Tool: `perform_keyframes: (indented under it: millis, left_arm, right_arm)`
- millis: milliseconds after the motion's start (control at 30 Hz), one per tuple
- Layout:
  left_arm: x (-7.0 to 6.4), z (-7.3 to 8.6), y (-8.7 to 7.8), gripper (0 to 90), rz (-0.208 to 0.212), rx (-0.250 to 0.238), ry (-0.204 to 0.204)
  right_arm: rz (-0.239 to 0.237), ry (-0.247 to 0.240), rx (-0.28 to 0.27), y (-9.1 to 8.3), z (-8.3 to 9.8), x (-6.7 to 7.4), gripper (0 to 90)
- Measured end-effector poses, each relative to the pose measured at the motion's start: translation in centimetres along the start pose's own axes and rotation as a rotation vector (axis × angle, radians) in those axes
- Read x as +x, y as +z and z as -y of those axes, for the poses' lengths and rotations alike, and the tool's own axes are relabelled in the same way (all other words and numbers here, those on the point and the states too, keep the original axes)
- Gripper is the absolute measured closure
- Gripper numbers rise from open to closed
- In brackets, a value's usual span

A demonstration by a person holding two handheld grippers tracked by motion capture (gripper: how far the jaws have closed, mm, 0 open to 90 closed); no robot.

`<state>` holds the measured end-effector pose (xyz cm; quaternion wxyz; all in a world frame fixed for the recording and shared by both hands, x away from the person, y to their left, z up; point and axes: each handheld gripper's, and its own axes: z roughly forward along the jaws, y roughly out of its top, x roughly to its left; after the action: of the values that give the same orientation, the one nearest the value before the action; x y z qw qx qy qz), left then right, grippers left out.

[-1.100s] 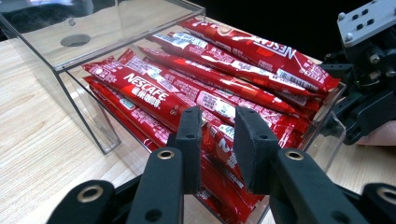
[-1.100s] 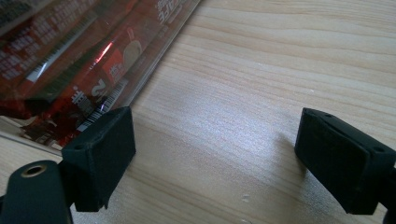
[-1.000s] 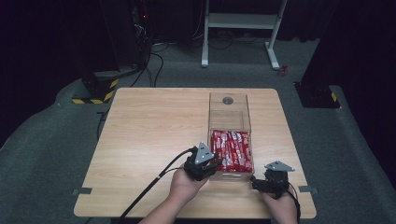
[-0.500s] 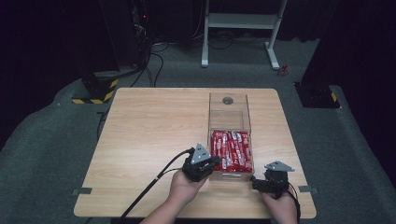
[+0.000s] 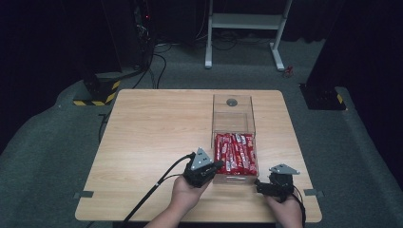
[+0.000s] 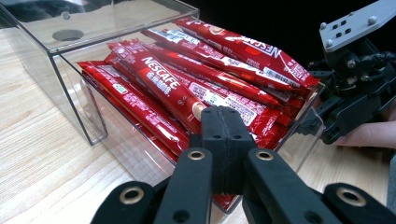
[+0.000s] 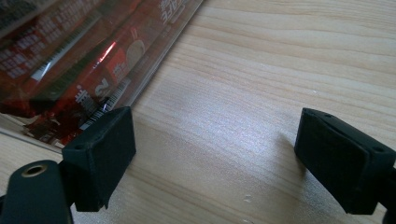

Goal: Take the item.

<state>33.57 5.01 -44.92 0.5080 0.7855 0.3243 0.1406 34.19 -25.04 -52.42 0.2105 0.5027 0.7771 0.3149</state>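
dark floor and black curtains stood all around the light wooden table [image 5: 157, 137]. on the table sat a clear plastic box [image 5: 233, 107], and its near half was full of long red coffee sticks [image 5: 235, 153]. the far half of the box was bare.

the left tool [image 5: 217, 165] was at the near left corner of the box. a second before, its jaws were part way open. they had just been closing, and now they were pressed tight together. in the left tool view the left tool [image 6: 223, 122] had its tips right at the near ends of the red sticks [image 6: 161, 86]. i could not tell if a thin stick end was pinched in there; nothing showed between the jaws, so they looked closed on nothing. the hand itself had hardly moved.

the right tool [image 5: 259, 186] lay low on the table, just beside the near right corner of the box. it had stayed put. in the right tool view its jaws stood wide open, with only bare wood [image 7: 261, 84] between them, and the box wall with red sticks [image 7: 70, 56] was close by its left jaw.

i think the closing meant a try at grabbing one stick from the box. if the grab missed, the left tool would need to open and go in a bit deeper.
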Motion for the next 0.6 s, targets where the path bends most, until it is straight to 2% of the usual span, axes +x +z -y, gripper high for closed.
perform_keyframes:
  millis: [200,600]
  left_arm:
    - [0.2,0.0,-0.5,90.0,0.0,-0.022,-0.015]
    - [0.4,-0.4,-1.3,90.0,-0.003,-0.05,-0.016]
  right_arm:
    - [0.0,0.0,0.0,0.0,0.0,0.0,12.3]
    - [-0.001,0.0,0.0,0.0,0.0,0.0,12.3]
